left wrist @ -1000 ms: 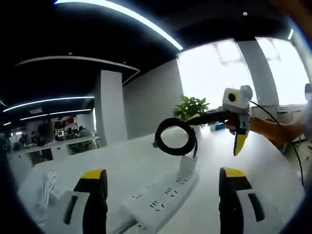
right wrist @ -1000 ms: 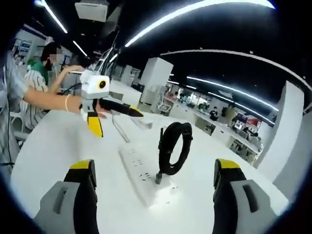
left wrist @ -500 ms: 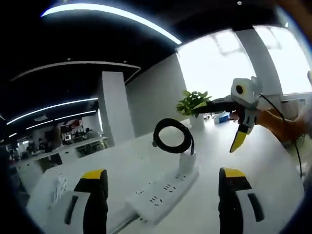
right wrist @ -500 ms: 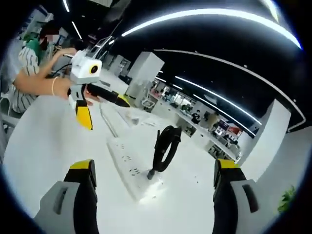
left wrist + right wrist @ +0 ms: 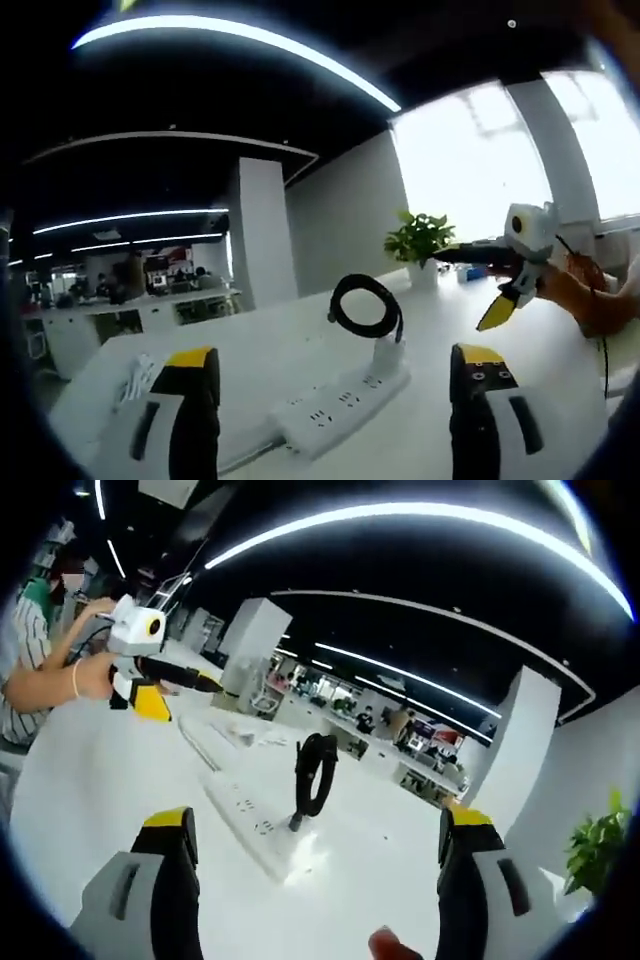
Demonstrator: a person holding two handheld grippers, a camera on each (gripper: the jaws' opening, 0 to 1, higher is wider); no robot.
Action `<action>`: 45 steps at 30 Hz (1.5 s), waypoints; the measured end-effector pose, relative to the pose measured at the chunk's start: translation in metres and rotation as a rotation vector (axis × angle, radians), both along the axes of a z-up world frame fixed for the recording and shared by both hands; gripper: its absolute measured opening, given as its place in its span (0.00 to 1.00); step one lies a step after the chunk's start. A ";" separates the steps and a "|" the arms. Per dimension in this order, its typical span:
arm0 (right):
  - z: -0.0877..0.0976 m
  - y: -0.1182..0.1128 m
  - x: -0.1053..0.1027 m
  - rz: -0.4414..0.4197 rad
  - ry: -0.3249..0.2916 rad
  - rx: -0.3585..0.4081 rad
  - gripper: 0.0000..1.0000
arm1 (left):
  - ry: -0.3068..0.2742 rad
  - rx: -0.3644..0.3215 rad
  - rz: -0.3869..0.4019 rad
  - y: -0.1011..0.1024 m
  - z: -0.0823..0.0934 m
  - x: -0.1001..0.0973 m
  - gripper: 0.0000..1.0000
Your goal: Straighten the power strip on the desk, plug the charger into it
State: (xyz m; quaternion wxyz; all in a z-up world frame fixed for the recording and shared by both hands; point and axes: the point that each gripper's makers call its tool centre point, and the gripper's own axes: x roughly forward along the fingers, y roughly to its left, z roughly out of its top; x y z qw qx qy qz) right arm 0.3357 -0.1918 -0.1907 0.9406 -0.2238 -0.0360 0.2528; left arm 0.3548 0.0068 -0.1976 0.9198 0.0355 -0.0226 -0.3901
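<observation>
A white power strip (image 5: 335, 405) lies flat on the white desk (image 5: 420, 440). A white charger (image 5: 386, 355) stands plugged into its far end, with a black coiled cable (image 5: 366, 305) rising from it. The same strip (image 5: 240, 818) and coil (image 5: 317, 773) show in the right gripper view. My left gripper (image 5: 335, 355) is open, back from the strip, with nothing between its jaws. My right gripper (image 5: 317, 823) is open too and holds nothing. Each gripper appears in the other's view, held in a hand off to the side: right gripper (image 5: 460, 290), left gripper (image 5: 188, 700).
A potted plant (image 5: 420, 236) stands at the desk's far edge before a bright window. A white bundle (image 5: 135, 375) lies on the desk at the left. Loose white items (image 5: 238, 732) lie beyond the strip. A person's fingertip (image 5: 385, 943) shows at the bottom of the right gripper view.
Both grippers have drawn back and apart from the strip, so strip and coil look smaller. The charger stays plugged in and the strip has not moved.
</observation>
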 end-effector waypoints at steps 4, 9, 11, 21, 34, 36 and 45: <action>0.000 -0.006 -0.007 -0.022 0.013 0.053 1.00 | -0.018 -0.017 0.029 0.004 0.004 -0.005 0.98; -0.009 -0.011 -0.013 -0.051 0.051 0.065 1.00 | -0.019 0.033 0.079 0.010 -0.003 -0.009 0.98; -0.010 -0.010 -0.017 -0.045 0.059 0.089 1.00 | -0.014 0.041 0.084 0.011 -0.006 -0.011 0.98; -0.021 -0.021 -0.033 -0.093 0.072 0.129 1.00 | -0.001 0.030 0.117 0.021 -0.012 -0.024 0.98; -0.039 -0.034 -0.062 -0.150 0.100 0.189 0.99 | 0.056 -0.008 0.194 0.045 -0.034 -0.039 0.97; -0.042 -0.035 -0.065 -0.158 0.105 0.196 0.99 | 0.073 -0.009 0.206 0.048 -0.039 -0.041 0.97; -0.045 -0.039 -0.076 -0.184 0.097 0.224 0.98 | 0.075 -0.056 0.260 0.060 -0.050 -0.054 0.96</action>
